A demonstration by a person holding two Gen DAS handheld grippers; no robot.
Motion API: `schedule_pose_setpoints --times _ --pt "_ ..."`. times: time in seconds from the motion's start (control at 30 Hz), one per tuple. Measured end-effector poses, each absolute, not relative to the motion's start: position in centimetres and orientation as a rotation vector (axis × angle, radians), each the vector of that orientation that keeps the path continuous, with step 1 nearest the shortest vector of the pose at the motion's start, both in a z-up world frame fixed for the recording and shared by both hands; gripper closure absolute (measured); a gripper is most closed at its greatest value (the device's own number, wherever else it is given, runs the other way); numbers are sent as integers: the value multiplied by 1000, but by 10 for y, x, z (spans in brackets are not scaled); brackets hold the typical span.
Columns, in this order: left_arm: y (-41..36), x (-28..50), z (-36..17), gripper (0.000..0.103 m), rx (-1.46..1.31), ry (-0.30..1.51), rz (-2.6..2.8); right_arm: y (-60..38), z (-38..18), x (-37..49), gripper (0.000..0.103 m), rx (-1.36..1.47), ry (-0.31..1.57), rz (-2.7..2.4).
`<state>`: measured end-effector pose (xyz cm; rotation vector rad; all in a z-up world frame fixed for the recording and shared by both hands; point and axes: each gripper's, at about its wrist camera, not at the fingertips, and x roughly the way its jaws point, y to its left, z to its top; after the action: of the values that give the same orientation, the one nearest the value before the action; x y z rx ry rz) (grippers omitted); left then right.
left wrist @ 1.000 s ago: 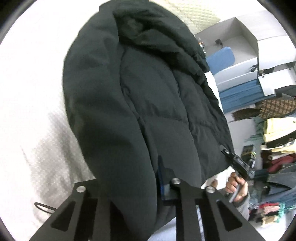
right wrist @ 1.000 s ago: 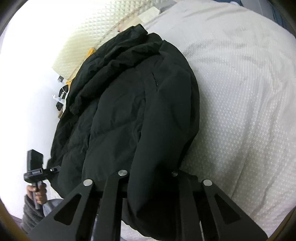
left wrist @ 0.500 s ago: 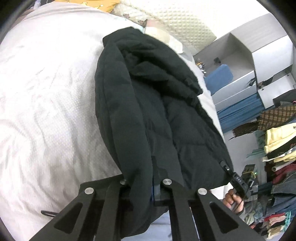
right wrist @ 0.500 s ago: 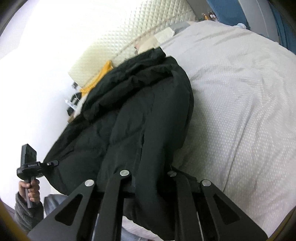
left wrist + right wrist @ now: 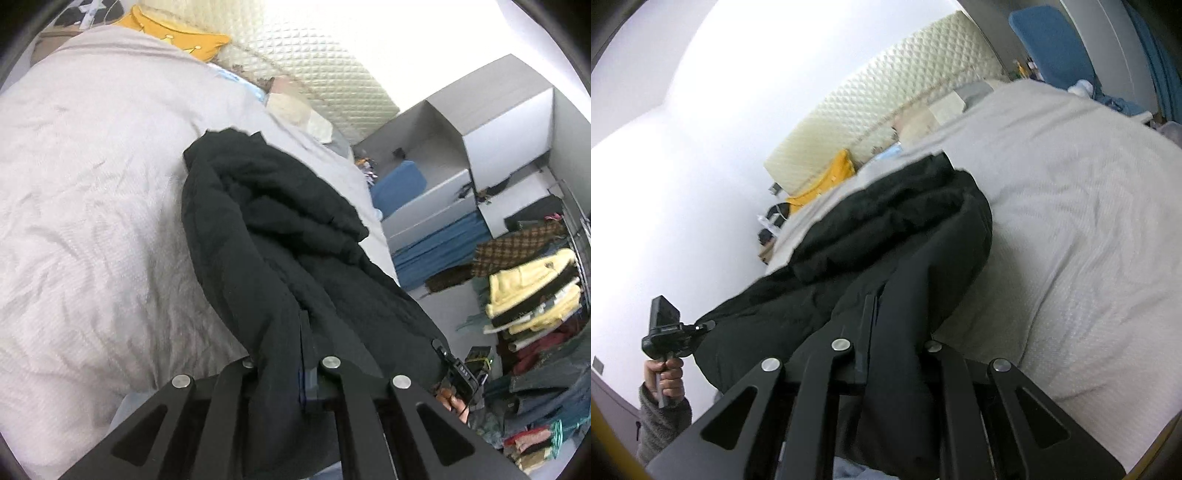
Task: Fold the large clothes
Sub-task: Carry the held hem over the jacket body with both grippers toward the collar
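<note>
A large black padded jacket (image 5: 280,236) hangs from both grippers, its far end with the hood resting on the bed (image 5: 85,192). My left gripper (image 5: 286,363) is shut on one corner of the jacket's near edge; fabric hides the fingertips. My right gripper (image 5: 886,343) is shut on the other corner, and the jacket (image 5: 905,236) stretches away from it across the bed (image 5: 1089,229). In the right wrist view the left gripper (image 5: 670,326) shows at the left, pinching the fabric. In the left wrist view the right gripper (image 5: 461,376) shows at the lower right.
A quilted cream headboard (image 5: 314,62) and a yellow pillow (image 5: 177,37) lie at the bed's far end. Grey cabinets with blue cushions (image 5: 443,184) and shelves of stacked clothes (image 5: 532,302) stand to the right of the bed.
Both grippers have pulled back and lifted with the jacket's near edge. The jacket has slid toward me and looks smaller and longer; more bed and headboard show.
</note>
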<state>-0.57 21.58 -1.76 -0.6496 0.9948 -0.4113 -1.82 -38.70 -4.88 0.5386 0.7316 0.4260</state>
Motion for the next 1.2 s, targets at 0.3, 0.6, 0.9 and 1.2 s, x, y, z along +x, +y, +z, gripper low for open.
schedule_pose_setpoints --times 0.3,0.6,0.9,1.2 --pt "248 -67 12 99 -677 991 -468 -403 -5 -58 94 494 746 487" --pt "242 -25 42 98 -646 904 -444 -409 26 -1 94 482 793 465" --pt "227 82 50 98 -572 934 -335 -412 24 126 93 608 858 378" --pt "193 173 3 97 -369 949 -169 -412 -43 226 94 762 952 250"
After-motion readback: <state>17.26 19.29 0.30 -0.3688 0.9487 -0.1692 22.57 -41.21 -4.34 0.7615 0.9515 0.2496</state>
